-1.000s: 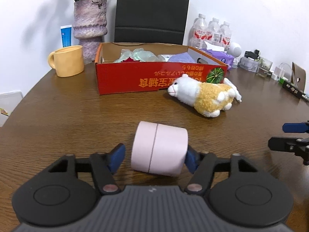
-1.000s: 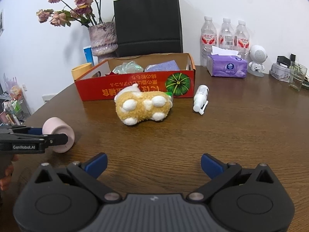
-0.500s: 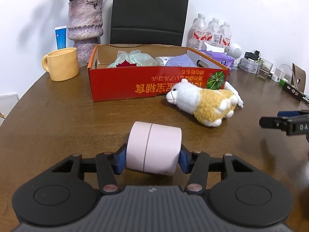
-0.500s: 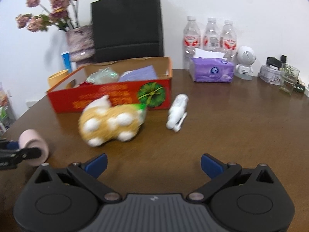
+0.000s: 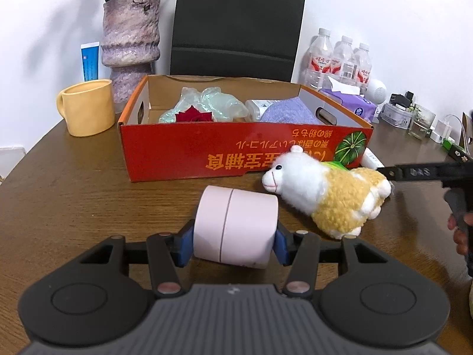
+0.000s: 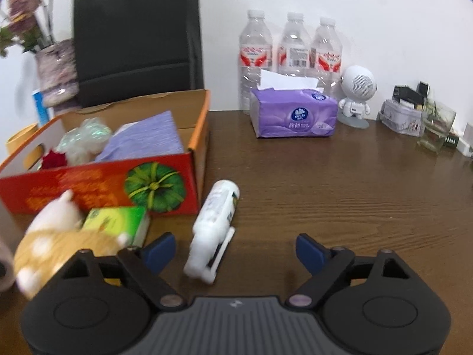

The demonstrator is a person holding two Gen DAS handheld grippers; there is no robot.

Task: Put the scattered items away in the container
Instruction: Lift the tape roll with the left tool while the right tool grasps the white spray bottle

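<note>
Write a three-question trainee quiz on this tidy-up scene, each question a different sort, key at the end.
1. True or false: the left gripper has its pads pressed on the pink roll.
2. Which thing lies between the right gripper's fingers? A) plush sheep B) white spray bottle C) tissue pack
3. Fill in: the green packet lies against the front of the red ____.

Key:
1. True; the roll is clamped end to end.
2. B; the white spray bottle lies on the table between the closing jaws, not yet touched. The plush sheep is off to the left.
3. box
</note>
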